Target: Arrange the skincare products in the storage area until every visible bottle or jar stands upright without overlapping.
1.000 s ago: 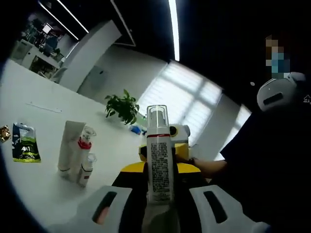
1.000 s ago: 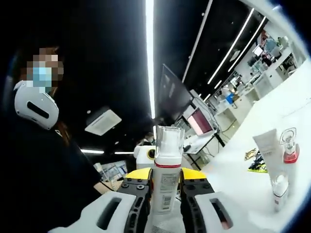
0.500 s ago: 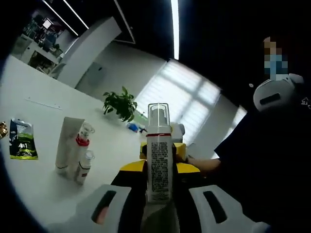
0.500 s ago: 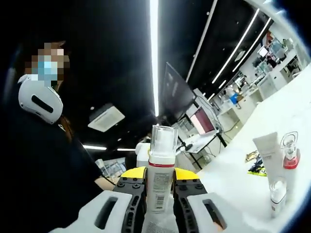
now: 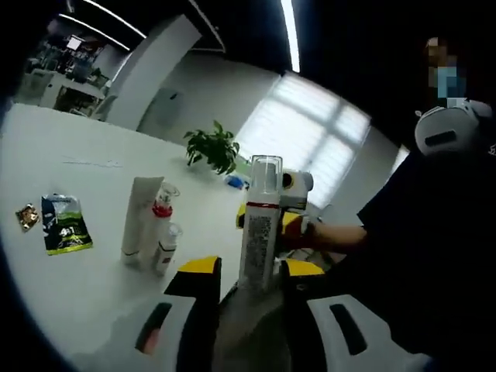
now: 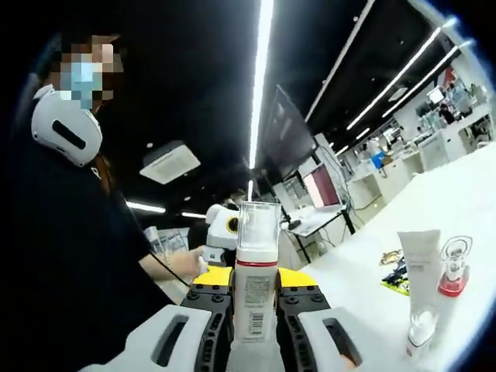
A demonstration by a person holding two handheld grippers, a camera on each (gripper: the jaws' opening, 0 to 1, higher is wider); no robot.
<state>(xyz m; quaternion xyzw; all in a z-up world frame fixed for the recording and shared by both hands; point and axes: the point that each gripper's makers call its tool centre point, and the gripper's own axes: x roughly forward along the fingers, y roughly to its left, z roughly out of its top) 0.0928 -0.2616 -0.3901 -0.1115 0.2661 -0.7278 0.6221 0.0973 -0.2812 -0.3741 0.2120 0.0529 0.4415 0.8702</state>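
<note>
White cylindrical clear-capped bottle (image 6: pixel 254 294) between right gripper (image 6: pixel 252 329) jaws

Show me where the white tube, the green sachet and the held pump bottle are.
white tube (image 5: pixel 140 218), left gripper view, middle of its body.
green sachet (image 5: pixel 65 225), left gripper view, its printed front.
pump bottle (image 6: pixel 254 298), right gripper view, its label.

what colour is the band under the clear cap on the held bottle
Red, clearest in the right gripper view on the pump bottle.

Opposed close views share pump bottle (image 5: pixel 259 229).
</note>
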